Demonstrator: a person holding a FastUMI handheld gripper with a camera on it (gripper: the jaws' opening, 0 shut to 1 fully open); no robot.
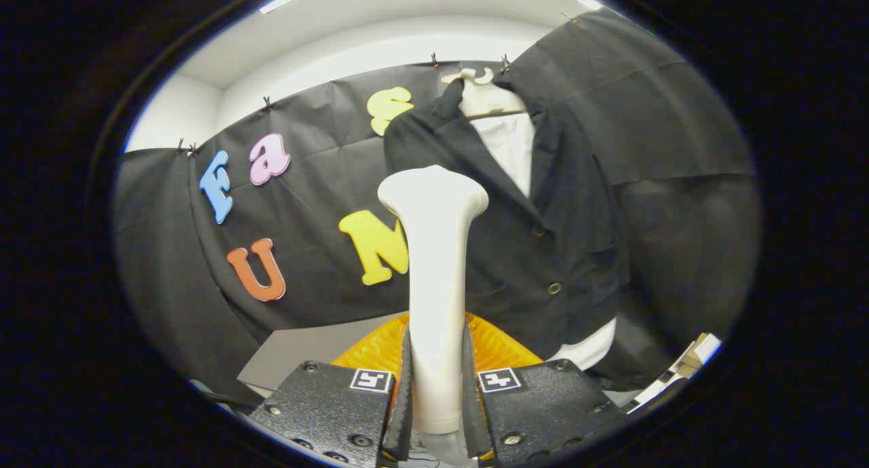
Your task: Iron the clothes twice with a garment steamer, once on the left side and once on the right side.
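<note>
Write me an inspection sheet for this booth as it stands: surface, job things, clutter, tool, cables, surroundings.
Surface: a grey tabletop lies below and beyond the fingers; an orange ribbed object sits on it just behind them.
Job's things: the white garment steamer stands upright between the fingers, its head raised toward the clothes. A black jacket over a white shirt hangs on a white hanger just beyond the steamer.
Clutter: a checkered board edge below the jacket's hem.
Tool: tool shut on the steamer's handle, both fingers pressing its sides.
Cables: nothing seen.
Surroundings: black cloth wall clipped up behind, white ceiling above.
</note>
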